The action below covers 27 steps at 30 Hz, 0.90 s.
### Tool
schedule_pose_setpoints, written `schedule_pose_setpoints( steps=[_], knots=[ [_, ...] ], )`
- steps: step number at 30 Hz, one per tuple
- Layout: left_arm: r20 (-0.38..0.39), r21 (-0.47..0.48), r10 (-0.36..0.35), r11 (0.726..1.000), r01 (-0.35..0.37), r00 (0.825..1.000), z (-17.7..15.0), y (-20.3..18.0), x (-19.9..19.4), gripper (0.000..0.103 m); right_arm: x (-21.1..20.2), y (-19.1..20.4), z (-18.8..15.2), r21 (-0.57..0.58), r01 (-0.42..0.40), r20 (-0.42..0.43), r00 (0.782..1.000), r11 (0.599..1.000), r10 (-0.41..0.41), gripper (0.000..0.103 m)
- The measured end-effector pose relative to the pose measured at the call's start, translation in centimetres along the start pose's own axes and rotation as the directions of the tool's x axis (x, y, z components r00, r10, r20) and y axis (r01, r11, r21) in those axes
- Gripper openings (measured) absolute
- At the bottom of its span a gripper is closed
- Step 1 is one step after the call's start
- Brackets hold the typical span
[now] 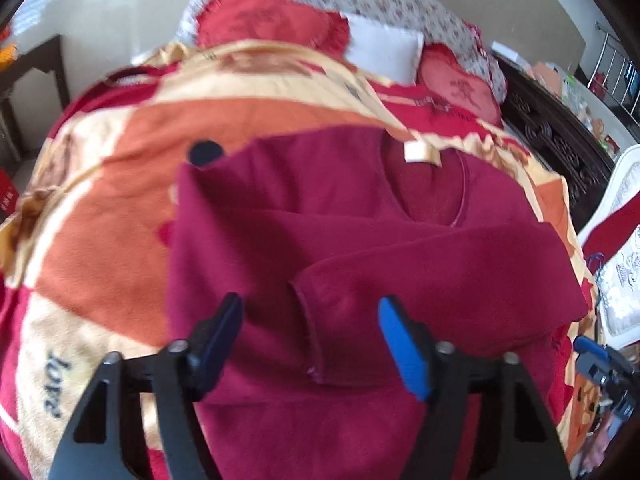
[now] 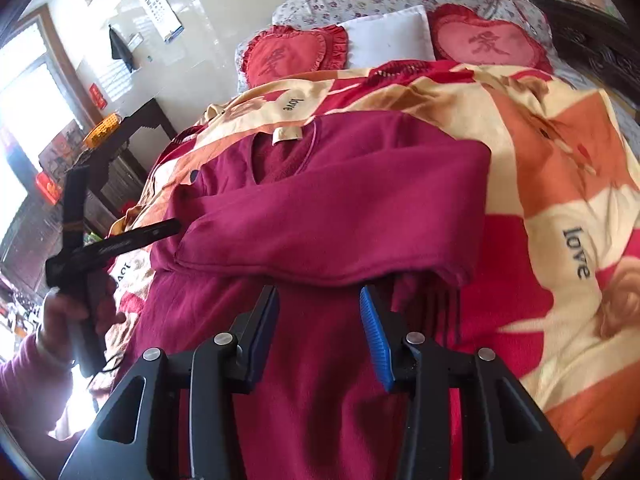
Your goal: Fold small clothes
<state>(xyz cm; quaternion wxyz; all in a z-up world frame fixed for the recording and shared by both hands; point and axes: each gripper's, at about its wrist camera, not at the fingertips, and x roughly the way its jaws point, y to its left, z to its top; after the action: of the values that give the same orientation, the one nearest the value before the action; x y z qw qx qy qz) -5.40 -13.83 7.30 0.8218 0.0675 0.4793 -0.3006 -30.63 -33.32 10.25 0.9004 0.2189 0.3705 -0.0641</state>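
Note:
A dark red long-sleeved top [image 1: 320,216] lies flat on the blanket, neck away from me, with a cream label [image 1: 416,152] at the collar. One sleeve [image 1: 440,268] is folded across the chest; it also shows in the right wrist view [image 2: 332,224]. My left gripper [image 1: 310,320] is open and empty just above the sleeve cuff. My right gripper [image 2: 318,308] is open and empty over the top's body [image 2: 320,360], just below the folded sleeve. The left gripper also shows in the right wrist view [image 2: 120,240], held in a hand at the top's left edge.
The top lies on an orange, cream and red blanket [image 2: 560,200] covering a bed. Heart-shaped red cushions [image 2: 488,44] and a white pillow [image 2: 388,36] sit at the head. A dark side table [image 2: 132,128] stands left of the bed; a carved dark bed frame [image 1: 560,136] runs along the right.

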Motion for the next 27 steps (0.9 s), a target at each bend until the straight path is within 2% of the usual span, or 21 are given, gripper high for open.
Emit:
schedule_pose_setpoints(
  steps=[3, 7, 8, 9, 10, 11, 16, 17, 19, 21, 24, 27],
  knots=[
    [-0.055, 0.019, -0.02, 1.0, 0.021, 0.998, -0.2, -0.9, 1.3, 0.06, -0.2, -0.5, -0.8, 0.022, -0.009, -0.003, 1.0, 1.0, 0.009, 0.025],
    [-0.086, 0.043, -0.003, 0.999, 0.007, 0.996, -1.2, -1.7, 2.0, 0.06, -0.4, -1.3, -1.5, 0.056, -0.02, 0.001, 1.0, 0.998, 0.02, 0.025],
    [-0.084, 0.05, 0.004, 0.999, 0.0, 0.996, -1.2, -2.0, 2.0, 0.052, -0.3, -1.5, -1.6, 0.067, -0.02, 0.002, 1.0, 0.998, 0.02, 0.025],
    [-0.083, 0.054, -0.002, 0.999, 0.006, 0.997, -1.2, -2.1, 2.0, 0.027, -0.3, -1.6, -1.7, 0.072, -0.02, 0.002, 1.0, 0.997, 0.02, 0.025],
    [-0.086, 0.051, -0.011, 0.999, 0.015, 0.996, -1.0, -2.2, 1.8, 0.016, -0.3, -1.7, -1.6, 0.079, -0.015, 0.005, 1.0, 0.997, 0.015, 0.025],
    [-0.082, 0.046, -0.025, 0.998, 0.029, 0.996, -0.8, -2.2, 1.3, 0.013, -0.5, -1.9, -1.5, 0.085, -0.009, 0.012, 1.0, 0.996, 0.008, 0.025],
    [0.053, 0.032, -0.088, 0.996, 0.087, 0.995, 1.6, -1.3, -3.3, 0.012, -2.4, -3.0, -0.6, 0.115, 0.02, 0.082, 0.996, 0.993, -0.03, 0.025],
    [0.082, 0.022, -0.087, 0.996, 0.086, 0.993, 2.0, -0.7, -4.3, 0.012, -2.6, -3.2, -0.4, 0.117, 0.036, 0.088, 0.995, 0.992, -0.046, 0.025],
    [0.115, -0.002, -0.037, 0.999, 0.038, 0.993, 2.8, 0.7, -5.4, 0.012, -2.7, -3.5, -0.3, 0.115, 0.071, 0.09, 0.993, 0.991, -0.082, 0.025],
    [0.111, -0.032, 0.012, 0.999, -0.009, 0.994, 3.3, 2.1, -5.2, 0.011, -2.3, -3.6, -0.2, 0.094, 0.125, 0.069, 0.989, 0.988, -0.132, 0.031],
    [0.063, -0.075, -0.004, 0.997, 0.009, 0.998, 3.0, 3.6, -4.1, 0.012, -0.6, -3.4, -0.2, 0.054, 0.165, 0.023, 0.986, 0.985, -0.167, 0.032],
    [0.054, -0.077, 0.002, 0.997, 0.003, 0.999, 2.6, 3.6, -3.8, 0.012, 1.4, -3.2, 0.2, 0.029, 0.187, -0.022, 0.982, 0.982, -0.187, 0.032]
  ],
)
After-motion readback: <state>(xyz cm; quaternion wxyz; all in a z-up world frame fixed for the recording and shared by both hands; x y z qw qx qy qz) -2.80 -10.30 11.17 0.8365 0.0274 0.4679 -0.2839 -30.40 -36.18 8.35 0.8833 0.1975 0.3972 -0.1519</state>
